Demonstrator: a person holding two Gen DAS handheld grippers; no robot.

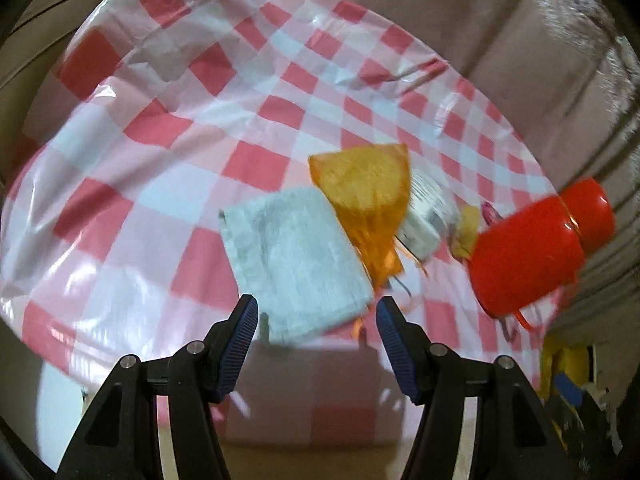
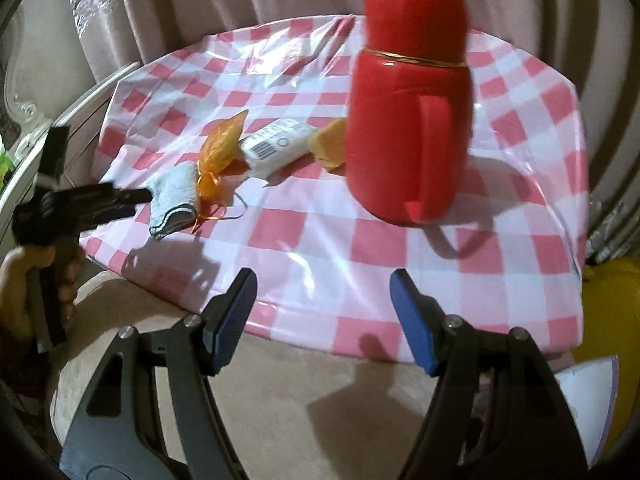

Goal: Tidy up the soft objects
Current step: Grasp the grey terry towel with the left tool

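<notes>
A folded pale blue-white cloth (image 1: pixel 298 262) lies near the table's front edge, directly ahead of my open left gripper (image 1: pixel 316 308). An orange mesh pouch (image 1: pixel 368 194) with a ribbon lies against its right side. A white labelled packet (image 1: pixel 426 216) and a yellow sponge (image 1: pixel 468 228) lie beyond. In the right wrist view the cloth (image 2: pixel 174 204), pouch (image 2: pixel 218 156), packet (image 2: pixel 276 148) and sponge (image 2: pixel 330 148) sit at the left, with the left gripper (image 2: pixel 138 200) at the cloth. My right gripper (image 2: pixel 324 284) is open and empty at the table's front edge.
A red thermos jug (image 2: pixel 406 100) with a handle stands on the red-and-white checked tablecloth (image 2: pixel 320 248); it also shows in the left wrist view (image 1: pixel 536 240). Pink curtains hang behind. A beige cushion lies below the table edge, and a yellow object (image 2: pixel 612 300) is at the right.
</notes>
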